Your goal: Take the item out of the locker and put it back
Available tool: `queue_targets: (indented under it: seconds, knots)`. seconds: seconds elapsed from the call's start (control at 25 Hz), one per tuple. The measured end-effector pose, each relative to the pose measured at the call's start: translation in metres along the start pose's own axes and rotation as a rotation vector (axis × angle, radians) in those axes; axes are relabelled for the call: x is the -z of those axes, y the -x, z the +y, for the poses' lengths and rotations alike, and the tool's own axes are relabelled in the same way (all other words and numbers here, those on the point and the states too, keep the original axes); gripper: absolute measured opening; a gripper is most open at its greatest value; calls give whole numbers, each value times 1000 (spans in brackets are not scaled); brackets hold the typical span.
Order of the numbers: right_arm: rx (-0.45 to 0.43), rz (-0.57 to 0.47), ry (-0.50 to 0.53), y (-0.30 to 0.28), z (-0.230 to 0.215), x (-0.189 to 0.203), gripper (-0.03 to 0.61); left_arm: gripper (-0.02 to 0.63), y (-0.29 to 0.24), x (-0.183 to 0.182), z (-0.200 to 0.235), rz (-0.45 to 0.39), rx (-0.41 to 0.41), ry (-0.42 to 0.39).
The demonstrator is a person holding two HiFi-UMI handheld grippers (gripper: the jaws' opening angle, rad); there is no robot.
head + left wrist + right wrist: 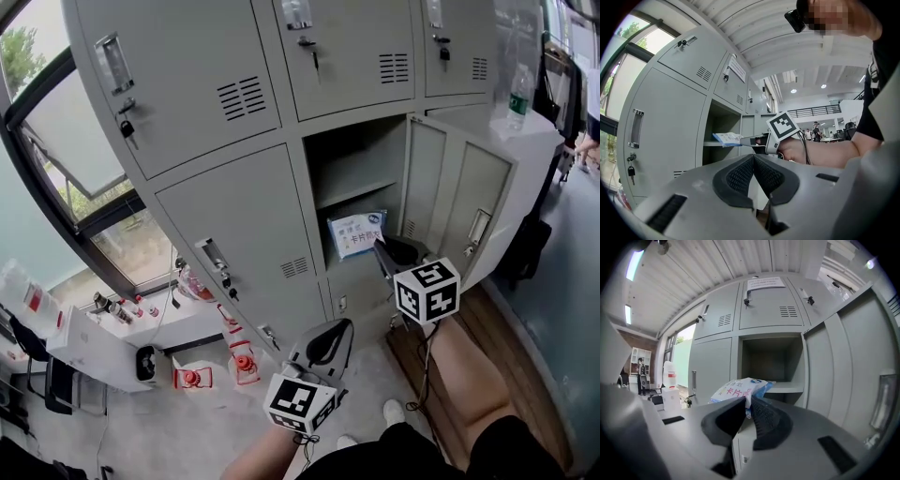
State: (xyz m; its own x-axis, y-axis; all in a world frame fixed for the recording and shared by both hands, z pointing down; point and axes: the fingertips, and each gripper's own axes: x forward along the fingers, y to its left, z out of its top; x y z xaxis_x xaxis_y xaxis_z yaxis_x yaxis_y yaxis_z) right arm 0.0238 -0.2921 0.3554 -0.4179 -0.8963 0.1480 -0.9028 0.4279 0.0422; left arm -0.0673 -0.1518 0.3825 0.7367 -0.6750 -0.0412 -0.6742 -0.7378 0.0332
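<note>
Right gripper view shows your right tool pinching the near edge of a blue-and-white packet. The pads are pressed onto the wrapper, and the rest of the packet sticks out toward 11 o'clock. Beyond it at 12 o'clock is the open compartment of the locker, with its shelf at about 1 o'clock and the swung-out door at 3 o'clock.

In the head view the packet sits at the mouth of that compartment, below the shelf. I can't tell whether it is just inside or just outside the opening. Your left tool hangs low at 7 o'clock from the right one, well apart from the locker. Its jaws are pressed together on nothing.

You are in the carrying step, with the packet in the air at the opening. One moment does not show whether this is the way out or the way back.

Either way, keep the packet level and clear of the shelf edge and the door. To finish, feed it in under the shelf, let it rest on the compartment floor, then spread the jaws and draw straight back. You only have it by the edge, so the packet may sag.
</note>
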Motion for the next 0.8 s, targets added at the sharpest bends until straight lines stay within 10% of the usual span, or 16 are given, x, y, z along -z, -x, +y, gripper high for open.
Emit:
queue_targets:
  seconds: [0.8]
  knots:
    - [-147,-44,-26,109,-2,35,86,15,-23,14,-51,19,-142,46]
